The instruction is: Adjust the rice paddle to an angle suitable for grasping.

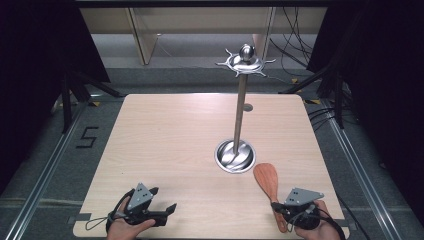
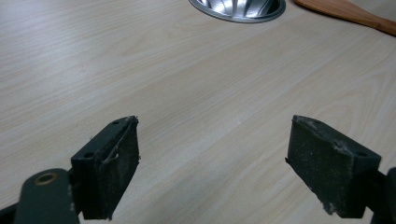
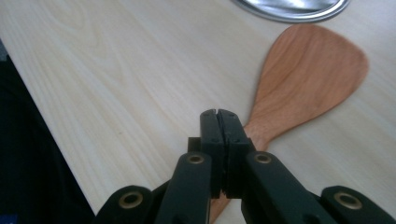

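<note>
A wooden spatula (image 1: 266, 180) lies flat on the table at the front right, its blade toward the steel stand's round base (image 1: 235, 156). My right gripper (image 1: 275, 206) is over its handle. In the right gripper view the jaws (image 3: 218, 114) are pressed together, and the spatula (image 3: 308, 79) runs out from beneath them; I cannot tell whether they touch it. My left gripper (image 1: 163, 199) rests near the front left edge, open, with bare table between its pads (image 2: 212, 158). The stand's pole rises to a hooked steel crown (image 1: 245, 62).
The light wooden table (image 1: 170, 135) has bare room across its left and middle. In the left gripper view the stand's base (image 2: 238, 9) and the spatula (image 2: 355, 11) sit at the top edge. Dark curtains, cables and floor rails surround the table.
</note>
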Demonstrator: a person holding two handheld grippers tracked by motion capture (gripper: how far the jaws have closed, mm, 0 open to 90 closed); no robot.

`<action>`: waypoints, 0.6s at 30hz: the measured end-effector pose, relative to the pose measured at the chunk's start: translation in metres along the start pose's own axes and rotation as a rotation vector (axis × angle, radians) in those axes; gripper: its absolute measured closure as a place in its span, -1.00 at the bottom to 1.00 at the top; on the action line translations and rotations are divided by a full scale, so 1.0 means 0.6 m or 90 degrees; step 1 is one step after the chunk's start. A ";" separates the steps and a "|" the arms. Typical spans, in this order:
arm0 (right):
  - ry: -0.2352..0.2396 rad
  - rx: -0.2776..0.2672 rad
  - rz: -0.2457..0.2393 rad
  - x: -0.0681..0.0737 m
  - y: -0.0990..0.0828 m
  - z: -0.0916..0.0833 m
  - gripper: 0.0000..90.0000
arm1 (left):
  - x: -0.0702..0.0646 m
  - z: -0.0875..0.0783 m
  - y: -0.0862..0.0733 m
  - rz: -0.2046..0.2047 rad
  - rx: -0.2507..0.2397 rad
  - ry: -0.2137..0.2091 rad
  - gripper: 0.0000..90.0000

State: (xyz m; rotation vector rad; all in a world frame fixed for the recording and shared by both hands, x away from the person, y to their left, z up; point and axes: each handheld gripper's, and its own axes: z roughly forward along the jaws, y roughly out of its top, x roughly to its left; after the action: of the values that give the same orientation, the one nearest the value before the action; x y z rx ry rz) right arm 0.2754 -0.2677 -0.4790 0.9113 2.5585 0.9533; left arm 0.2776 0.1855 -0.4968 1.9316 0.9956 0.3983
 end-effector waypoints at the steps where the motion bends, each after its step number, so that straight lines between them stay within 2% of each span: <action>1: 0.000 0.000 0.000 0.000 0.000 0.000 1.00 | 0.001 -0.001 0.000 0.007 0.006 0.001 -0.64; 7: 0.010 0.022 -0.011 0.007 -0.005 0.020 1.00 | 0.000 -0.002 0.000 0.007 0.005 -0.001 -0.64; 8: 0.019 0.035 -0.014 0.008 -0.005 0.022 1.00 | 0.002 -0.002 0.001 0.021 0.006 -0.002 -0.64; 9: 0.019 0.031 -0.014 0.009 -0.006 0.025 1.00 | 0.001 -0.001 0.000 0.003 0.005 0.001 -0.64; 10: 0.019 0.031 -0.014 0.009 -0.006 0.025 1.00 | 0.001 -0.001 0.000 0.003 0.005 0.001 -0.64; 11: 0.021 0.044 -0.012 0.009 -0.008 0.025 1.00 | 0.003 -0.002 0.001 0.019 0.005 0.000 -0.64; 13: 0.021 0.045 -0.016 0.008 -0.009 0.025 1.00 | 0.002 -0.002 0.001 0.019 0.005 -0.001 -0.64; 14: 0.029 0.060 -0.010 0.008 -0.010 0.021 1.00 | 0.002 -0.002 0.001 0.020 0.005 -0.001 -0.64; 15: 0.028 0.053 -0.007 0.008 -0.012 0.022 1.00 | 0.001 -0.002 0.000 0.004 0.004 0.003 -0.65; 16: 0.027 0.055 -0.008 0.008 -0.014 0.022 1.00 | 0.001 -0.002 0.000 0.004 0.004 0.003 -0.64; 18: 0.027 0.063 -0.011 0.008 -0.017 0.022 1.00 | 0.002 -0.003 0.001 0.020 0.006 -0.001 -0.64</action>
State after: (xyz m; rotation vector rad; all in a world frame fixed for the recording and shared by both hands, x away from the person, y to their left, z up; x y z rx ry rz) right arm 0.2728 -0.2641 -0.4955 0.9018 2.6670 0.8561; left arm 0.2778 0.1873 -0.4958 1.9576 0.9681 0.4104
